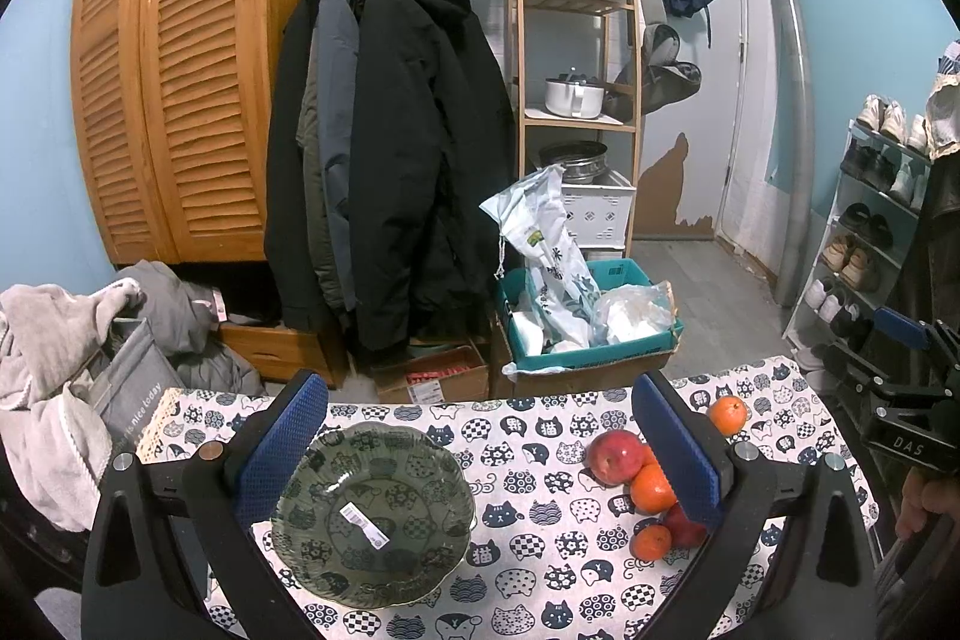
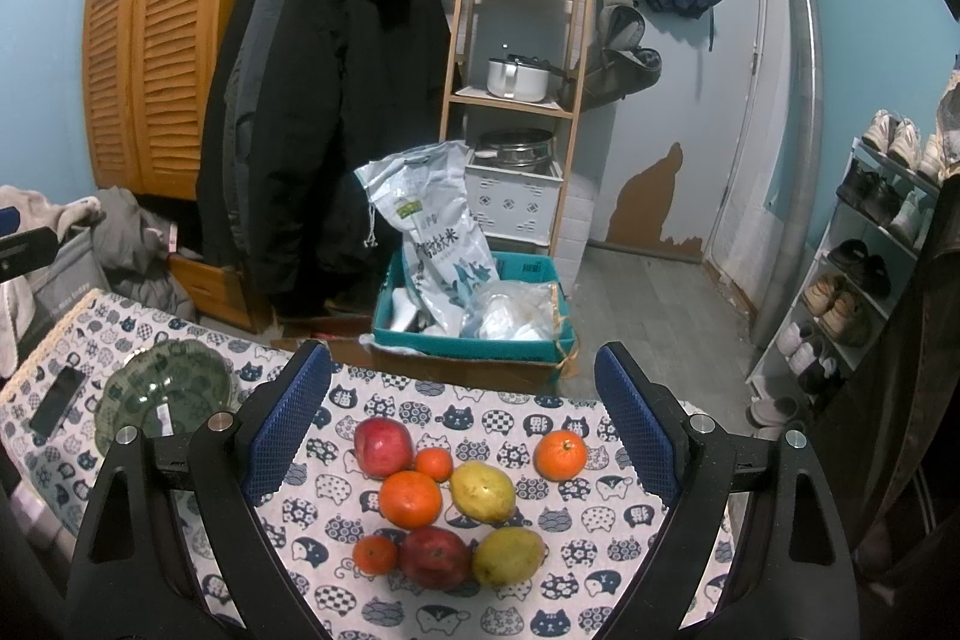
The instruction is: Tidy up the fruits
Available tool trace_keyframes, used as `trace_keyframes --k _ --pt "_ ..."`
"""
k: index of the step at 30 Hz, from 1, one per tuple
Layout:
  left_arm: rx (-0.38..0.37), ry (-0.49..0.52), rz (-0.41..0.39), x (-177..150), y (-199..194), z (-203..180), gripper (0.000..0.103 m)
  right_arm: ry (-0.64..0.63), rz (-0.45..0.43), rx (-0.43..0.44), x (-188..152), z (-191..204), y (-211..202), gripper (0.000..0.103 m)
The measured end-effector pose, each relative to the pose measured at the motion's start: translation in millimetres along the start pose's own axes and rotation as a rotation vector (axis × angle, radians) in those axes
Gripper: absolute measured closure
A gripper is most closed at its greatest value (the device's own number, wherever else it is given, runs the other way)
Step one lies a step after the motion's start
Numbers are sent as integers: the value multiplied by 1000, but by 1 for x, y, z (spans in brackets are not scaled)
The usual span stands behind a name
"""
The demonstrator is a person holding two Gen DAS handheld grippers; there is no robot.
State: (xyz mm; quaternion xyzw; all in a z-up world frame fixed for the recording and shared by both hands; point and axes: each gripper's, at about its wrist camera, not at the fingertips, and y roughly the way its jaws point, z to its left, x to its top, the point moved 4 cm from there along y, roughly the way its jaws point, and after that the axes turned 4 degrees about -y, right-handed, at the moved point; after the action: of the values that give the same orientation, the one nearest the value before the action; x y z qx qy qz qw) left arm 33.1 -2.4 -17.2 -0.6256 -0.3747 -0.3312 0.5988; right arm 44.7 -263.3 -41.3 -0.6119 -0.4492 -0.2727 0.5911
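A green glass bowl (image 1: 372, 514) sits empty on the cat-print tablecloth (image 1: 528, 568), between the blue pads of my open left gripper (image 1: 480, 460). To its right lie a red apple (image 1: 617, 457) and several oranges (image 1: 651, 487). In the right wrist view the fruit cluster lies between the pads of my open right gripper (image 2: 462, 430): two red apples (image 2: 383, 447), two yellow-green mangoes (image 2: 483, 491) and several oranges (image 2: 410, 498), one orange (image 2: 560, 454) apart at the right. The bowl (image 2: 165, 391) is at the far left there.
A black phone (image 2: 57, 400) lies on the cloth left of the bowl. Beyond the table's far edge stand a teal box (image 1: 591, 334) with bags, hanging coats (image 1: 390, 148), a wooden shelf and a shoe rack (image 2: 858, 280). A hand holds the right gripper's body (image 1: 906, 430).
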Motion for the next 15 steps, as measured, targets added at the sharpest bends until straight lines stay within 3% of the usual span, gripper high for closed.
trace_keyframes --k 15 --pt "0 1 1 0 0 -2 1 0 1 0 0 0 -1 15"
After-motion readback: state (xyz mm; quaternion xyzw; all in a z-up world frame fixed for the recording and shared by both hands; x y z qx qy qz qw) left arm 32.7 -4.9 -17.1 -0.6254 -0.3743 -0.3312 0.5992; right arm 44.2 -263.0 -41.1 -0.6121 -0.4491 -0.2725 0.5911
